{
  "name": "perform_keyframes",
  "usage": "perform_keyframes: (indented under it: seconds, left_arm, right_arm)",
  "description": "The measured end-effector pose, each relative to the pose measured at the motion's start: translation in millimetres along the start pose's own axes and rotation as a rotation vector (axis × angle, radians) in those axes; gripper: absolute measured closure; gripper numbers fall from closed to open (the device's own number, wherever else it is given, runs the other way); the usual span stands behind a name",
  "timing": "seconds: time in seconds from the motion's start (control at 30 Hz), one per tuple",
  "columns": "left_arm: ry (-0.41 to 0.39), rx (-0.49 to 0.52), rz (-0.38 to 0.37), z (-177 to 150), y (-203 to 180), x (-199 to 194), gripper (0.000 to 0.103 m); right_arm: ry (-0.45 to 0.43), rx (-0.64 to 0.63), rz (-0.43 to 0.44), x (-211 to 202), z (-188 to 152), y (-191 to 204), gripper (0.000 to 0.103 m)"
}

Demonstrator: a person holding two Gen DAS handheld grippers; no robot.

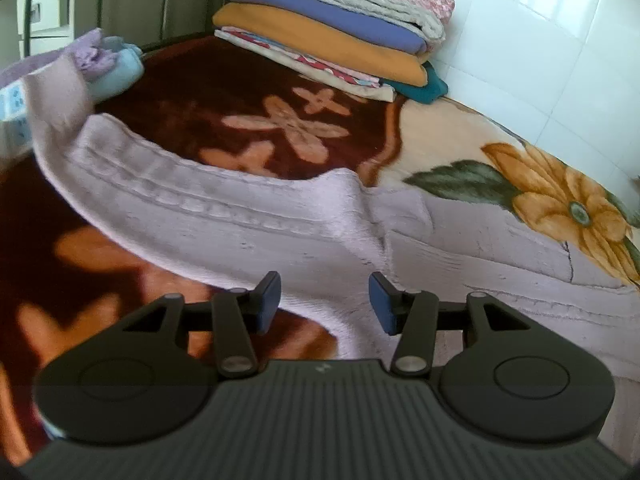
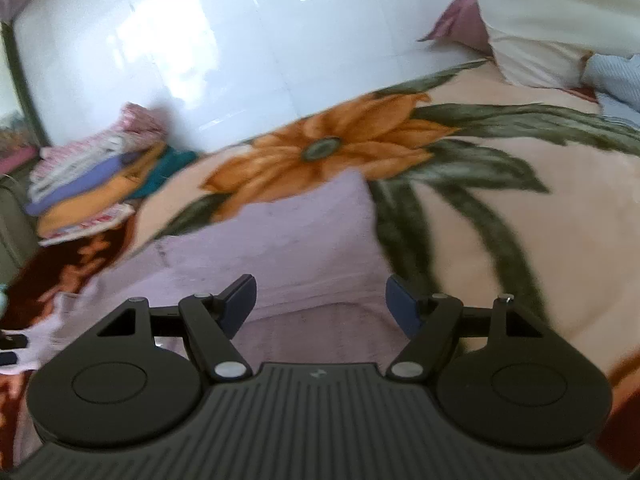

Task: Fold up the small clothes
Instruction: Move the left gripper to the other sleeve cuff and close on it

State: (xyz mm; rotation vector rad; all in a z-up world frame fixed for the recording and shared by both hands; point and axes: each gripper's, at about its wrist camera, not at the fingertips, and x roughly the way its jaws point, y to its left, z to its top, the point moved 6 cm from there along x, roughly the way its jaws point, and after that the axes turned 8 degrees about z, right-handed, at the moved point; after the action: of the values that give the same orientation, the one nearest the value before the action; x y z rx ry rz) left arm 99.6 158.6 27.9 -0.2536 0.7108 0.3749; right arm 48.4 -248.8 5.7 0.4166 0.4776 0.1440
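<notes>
A pale lilac knitted garment [image 1: 248,216] lies spread on the flowered blanket [image 1: 224,92], with one fold laid over its middle. My left gripper [image 1: 324,300] hovers just above its near edge, open, with nothing between the blue pads. In the right wrist view the same lilac garment [image 2: 288,240] lies flat over the orange flower. My right gripper [image 2: 320,304] stands open over its near part, jaws wide and empty.
A stack of folded clothes [image 1: 332,36] sits at the blanket's far edge by the white tiled wall [image 1: 540,40]; the stack [image 2: 100,176] is at left in the right wrist view. A bundle of lilac and light blue clothes [image 1: 108,64] lies far left. A cream pillow [image 2: 532,48] lies far right.
</notes>
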Motion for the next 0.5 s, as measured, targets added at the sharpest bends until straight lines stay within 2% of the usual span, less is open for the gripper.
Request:
perform_keyframes:
  seconds: [0.07, 0.13, 0.17, 0.33, 0.5]
  left_arm:
    - [-0.003, -0.002, 0.008, 0.7, 6.4, -8.8, 0.050]
    - [-0.011, -0.003, 0.025, 0.2, 12.2, -17.9, 0.037]
    - [-0.015, -0.004, 0.031, -0.4, 14.2, -22.4, 0.035]
    - [-0.020, 0.013, 0.022, -4.7, 23.6, -41.5, 0.035]
    - [0.000, 0.010, 0.002, -8.5, 34.8, -48.7, 0.035]
  right_arm:
    - [0.001, 0.009, 0.029, -8.8, -1.0, 8.6, 0.025]
    - [-0.002, 0.011, 0.051, -17.3, -1.8, 17.8, 0.025]
    - [-0.004, 0.012, 0.063, -21.7, -2.4, 22.7, 0.025]
    - [0.000, 0.020, 0.123, -45.2, -6.1, 46.2, 0.022]
    - [0.012, 0.001, 0.127, -66.9, -16.3, 62.5, 0.021]
